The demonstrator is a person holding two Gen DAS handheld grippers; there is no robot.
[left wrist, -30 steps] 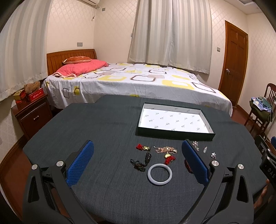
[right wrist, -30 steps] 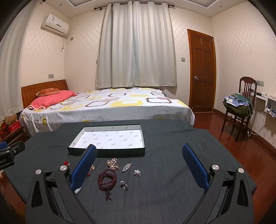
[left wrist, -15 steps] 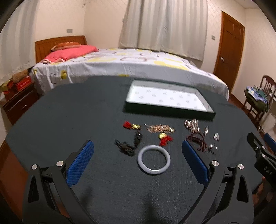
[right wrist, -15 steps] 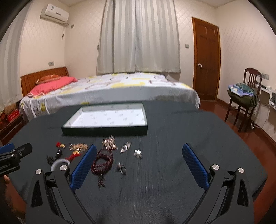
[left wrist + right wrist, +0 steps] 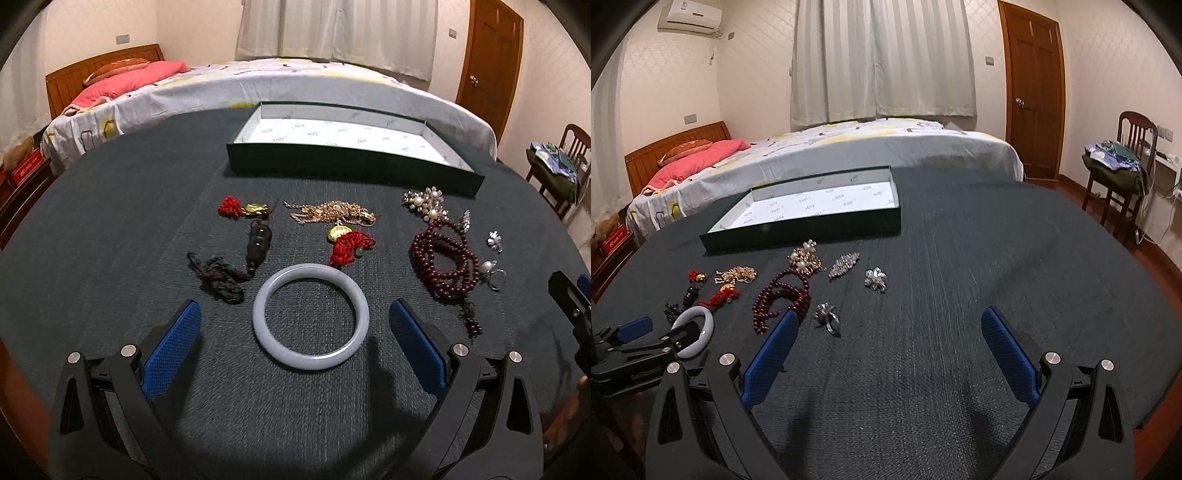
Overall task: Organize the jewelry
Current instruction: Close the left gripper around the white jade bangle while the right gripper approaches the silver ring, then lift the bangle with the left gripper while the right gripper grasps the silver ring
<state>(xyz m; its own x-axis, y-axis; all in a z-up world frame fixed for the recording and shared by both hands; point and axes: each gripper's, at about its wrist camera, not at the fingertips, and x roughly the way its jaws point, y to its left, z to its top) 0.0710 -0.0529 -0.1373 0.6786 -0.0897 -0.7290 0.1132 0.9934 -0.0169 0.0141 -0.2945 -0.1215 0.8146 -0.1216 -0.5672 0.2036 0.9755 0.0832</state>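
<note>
The left gripper gapes wide around the pale bangle at lower centre, untouched. The right gripper spreads wide over bare cloth; the green tray sits upper left.

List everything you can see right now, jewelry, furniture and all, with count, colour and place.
Bangle: one, pale grey-white, flat on the cloth between the left claw's fingers.
Bead strand: one, dark red, coiled, right of the bangle.
Gold chain: one, in front of the box.
Red tassel charms: two, red and gold, mid-table.
Dark pendant: one, on a dark cord, left of the bangle.
Brooches: three, pearl or silver, right side.
Ring: one, silver.
Box: one, green, white-lined, empty, far side.
Table: one, dark cloth.
Bed, door, chair: one each, behind.
Left claw: open.
Right claw: open.
</note>
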